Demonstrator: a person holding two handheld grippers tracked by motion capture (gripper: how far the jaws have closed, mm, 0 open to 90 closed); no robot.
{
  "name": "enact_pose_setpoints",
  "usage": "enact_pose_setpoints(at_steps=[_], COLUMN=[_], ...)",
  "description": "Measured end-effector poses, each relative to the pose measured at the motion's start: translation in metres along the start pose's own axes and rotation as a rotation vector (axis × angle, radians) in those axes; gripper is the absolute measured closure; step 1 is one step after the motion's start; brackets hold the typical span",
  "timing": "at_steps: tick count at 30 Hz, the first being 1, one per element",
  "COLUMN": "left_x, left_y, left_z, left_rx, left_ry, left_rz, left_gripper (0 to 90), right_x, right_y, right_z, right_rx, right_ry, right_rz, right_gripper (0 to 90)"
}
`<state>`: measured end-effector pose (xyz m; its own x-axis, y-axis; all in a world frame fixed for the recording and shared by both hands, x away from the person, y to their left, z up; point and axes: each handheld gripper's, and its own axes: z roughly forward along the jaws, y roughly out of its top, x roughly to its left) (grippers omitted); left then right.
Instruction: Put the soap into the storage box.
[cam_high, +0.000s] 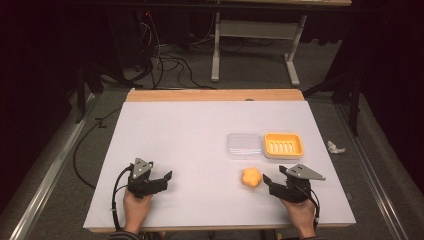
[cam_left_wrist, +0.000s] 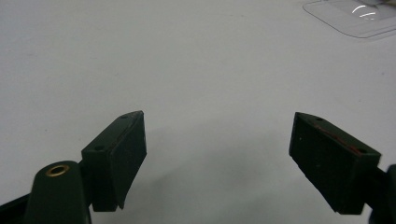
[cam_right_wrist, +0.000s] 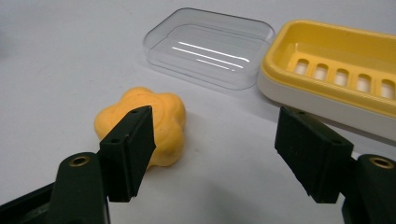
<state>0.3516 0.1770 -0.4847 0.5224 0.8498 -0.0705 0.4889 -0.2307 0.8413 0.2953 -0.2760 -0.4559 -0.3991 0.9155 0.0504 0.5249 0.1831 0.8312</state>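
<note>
Soap (cam_high: 251, 177), orange and flower-shaped, lies on the white surface (cam_high: 190, 145), just in front of the right gripper (cam_high: 270, 182). Its jaws are open, and the soap sits beside the left one, not pressed between them. Behind the soap stand a clear lid (cam_high: 244, 145) and a yellow soap dish (cam_high: 283, 145), side by side. The left gripper (cam_high: 162, 179) is open too, with nothing between its jaws.

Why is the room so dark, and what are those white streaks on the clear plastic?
High view: only the white table is lit, surroundings nearly black. Right gripper view: streaks are lamp glare on the clear plastic lid; the near black jaws look soft. Left gripper view: glare recurs on it.
</note>
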Motion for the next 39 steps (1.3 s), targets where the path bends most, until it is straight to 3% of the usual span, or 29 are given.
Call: enact_pose_setpoints(at_steps=[8,19,26,39], left_x=[0.000,0.000,0.000,0.000], left_y=[0.000,0.000,0.000,0.000], left_z=[0.000,0.000,0.000,0.000], left_rx=[0.002,0.003,-0.001,-0.002], left_ry=[0.003,0.002,0.001,0.001], left_rz=[-0.003,-0.003,-0.004,-0.004], left_gripper=[19.4,19.4,19.2,19.1], right_x=[0.010,0.027,0.035,0.039], right_y=[0.004,0.014,0.019,0.018], right_z=[0.001,0.014,0.025,0.041], right_rx=[0.018,0.099,0.145,0.209], right_ry=[0.035,0.079,0.077,0.075], right_rz=[-0.021,-0.085,-0.126,-0.149], right_gripper=[27.3,25.6,23.8,21.6])
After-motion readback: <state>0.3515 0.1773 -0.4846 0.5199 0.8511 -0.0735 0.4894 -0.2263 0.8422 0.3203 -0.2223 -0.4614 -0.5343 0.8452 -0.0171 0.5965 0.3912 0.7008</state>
